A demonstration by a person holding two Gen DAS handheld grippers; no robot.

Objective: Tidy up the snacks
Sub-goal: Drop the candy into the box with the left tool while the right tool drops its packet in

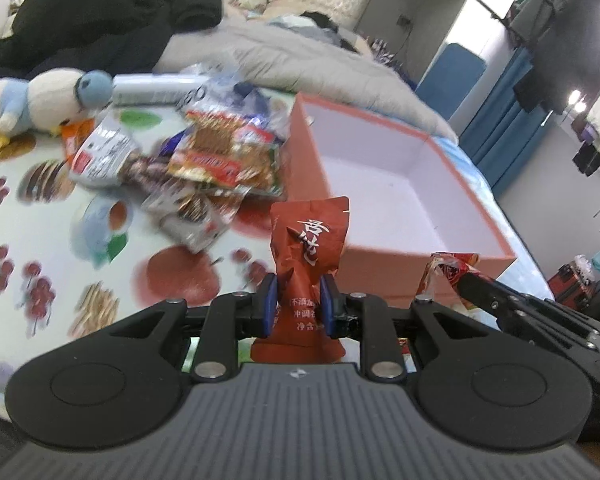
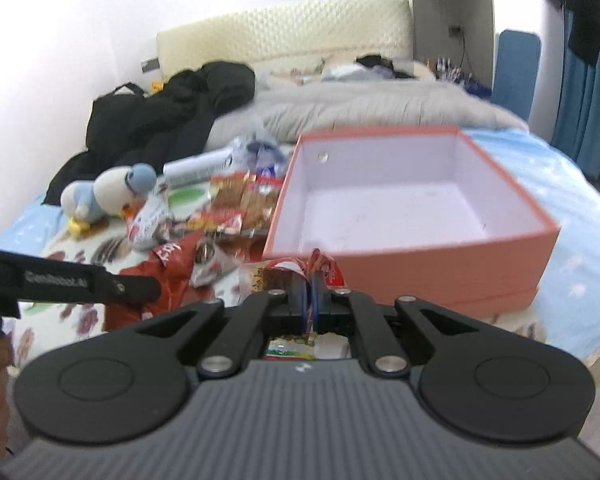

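My left gripper [image 1: 299, 306] is shut on a dark red snack packet [image 1: 308, 240] with white characters, held upright above the fruit-patterned sheet, just left of the box's near corner. The open salmon-pink box [image 1: 384, 264] with a pale inside stands ahead and to the right, nothing showing in it. My right gripper [image 2: 309, 300] is shut on the thin edge of a red-and-white snack wrapper [image 2: 332, 270], in front of the box's near wall [image 2: 420, 268]. That wrapper [image 1: 448, 270] and right gripper also show at the lower right of the left wrist view. A heap of snack packets [image 1: 220, 156] lies left of the box.
A blue and white plush bird [image 1: 32, 100] lies at the far left beside a white tube [image 1: 156, 88]. Black clothes [image 2: 168, 108] and a grey duvet [image 2: 360, 108] fill the back of the bed. The bed's right edge [image 2: 580, 344] drops to the floor by blue curtains.
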